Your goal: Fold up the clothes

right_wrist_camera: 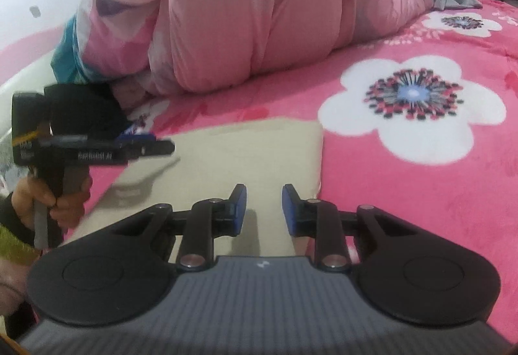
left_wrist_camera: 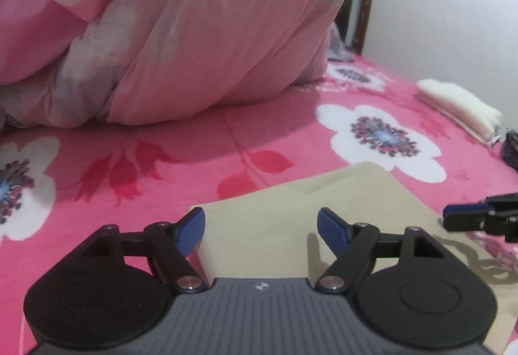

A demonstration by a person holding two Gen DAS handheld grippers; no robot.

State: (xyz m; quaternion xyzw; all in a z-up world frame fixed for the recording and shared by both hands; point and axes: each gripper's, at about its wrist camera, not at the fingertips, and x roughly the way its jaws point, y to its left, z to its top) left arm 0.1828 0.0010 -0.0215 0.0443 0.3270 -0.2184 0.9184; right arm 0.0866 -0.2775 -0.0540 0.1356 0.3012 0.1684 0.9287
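Flat on the pink bedspread (right_wrist_camera: 421, 193), the beige garment (right_wrist_camera: 246, 154) runs near to far; left gripper (left_wrist_camera: 260, 227) gapes wide, right gripper (right_wrist_camera: 264, 209) partly, both empty.

Left claw (left_wrist_camera: 261, 227) spread wide, gripping nothing; right claw (right_wrist_camera: 264, 209) parted more narrowly (also gripping nothing), level, side by side. Left hand (right_wrist_camera: 55, 199) wrapped around handle.
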